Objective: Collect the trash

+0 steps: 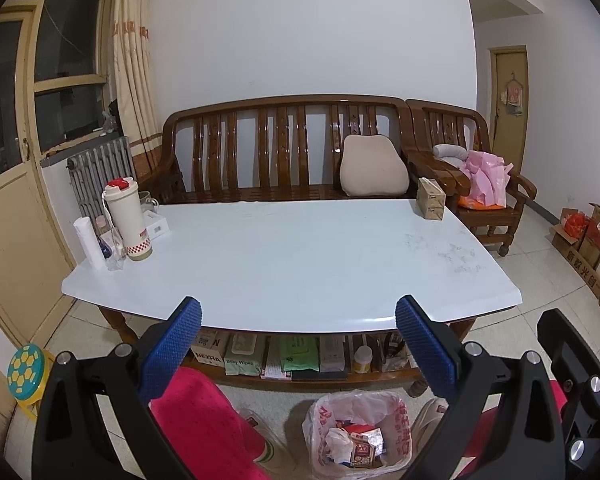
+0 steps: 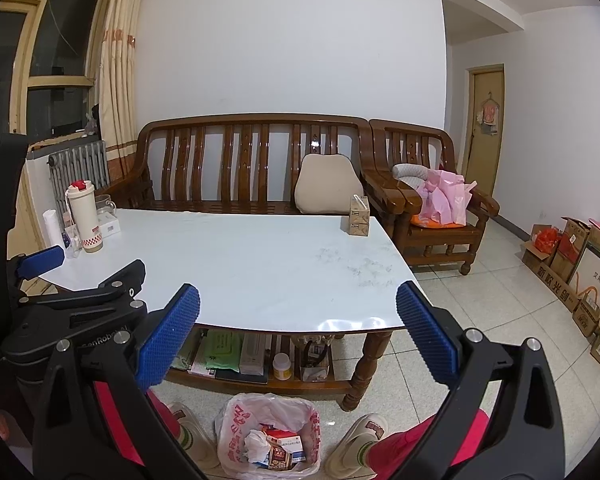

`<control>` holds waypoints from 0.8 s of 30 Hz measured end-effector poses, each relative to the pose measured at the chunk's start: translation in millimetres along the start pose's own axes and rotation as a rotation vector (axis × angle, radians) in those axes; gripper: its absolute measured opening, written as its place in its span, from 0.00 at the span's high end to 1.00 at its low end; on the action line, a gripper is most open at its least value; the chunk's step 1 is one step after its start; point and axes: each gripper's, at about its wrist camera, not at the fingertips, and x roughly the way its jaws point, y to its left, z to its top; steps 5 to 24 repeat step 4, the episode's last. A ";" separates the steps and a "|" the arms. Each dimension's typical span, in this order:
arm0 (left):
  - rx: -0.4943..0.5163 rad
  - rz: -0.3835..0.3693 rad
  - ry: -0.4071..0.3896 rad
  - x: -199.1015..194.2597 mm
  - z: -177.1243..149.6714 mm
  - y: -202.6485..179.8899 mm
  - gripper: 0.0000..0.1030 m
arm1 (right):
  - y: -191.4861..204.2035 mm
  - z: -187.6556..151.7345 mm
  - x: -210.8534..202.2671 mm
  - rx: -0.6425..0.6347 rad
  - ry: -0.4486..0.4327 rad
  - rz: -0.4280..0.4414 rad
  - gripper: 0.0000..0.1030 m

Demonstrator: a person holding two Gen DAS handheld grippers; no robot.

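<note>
A bin lined with a white plastic bag [image 1: 358, 434] stands on the floor between the person's feet; it holds crumpled paper and small cartons [image 1: 362, 446]. It also shows in the right wrist view [image 2: 270, 436]. My left gripper [image 1: 298, 316] is open and empty, held above the near edge of the white table [image 1: 284, 256]. My right gripper [image 2: 298, 308] is open and empty, beside the left one, over the table's near right edge [image 2: 260, 264]. The left gripper's body [image 2: 76, 304] shows at the left of the right wrist view.
A cream thermos [image 1: 126, 218], a white roll and small boxes stand at the table's far left. A cardboard box [image 1: 431, 199] sits at its far right. A wooden bench and an armchair with a pink bag [image 1: 486, 180] stand behind. Packets fill the shelf under the table [image 1: 284, 354]. Cartons [image 2: 572, 264] line the right wall.
</note>
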 end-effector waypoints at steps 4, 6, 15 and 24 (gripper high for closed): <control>-0.001 0.001 0.006 1.6 0.6 1.6 0.08 | 0.5 -2.2 1.2 0.000 0.002 0.000 0.06; -0.001 0.001 0.006 1.6 0.6 1.6 0.08 | 0.5 -2.2 1.2 0.000 0.002 0.000 0.06; -0.001 0.001 0.006 1.6 0.6 1.6 0.08 | 0.5 -2.2 1.2 0.000 0.002 0.000 0.06; -0.001 0.001 0.006 1.6 0.6 1.6 0.08 | 0.5 -2.2 1.2 0.000 0.002 0.000 0.06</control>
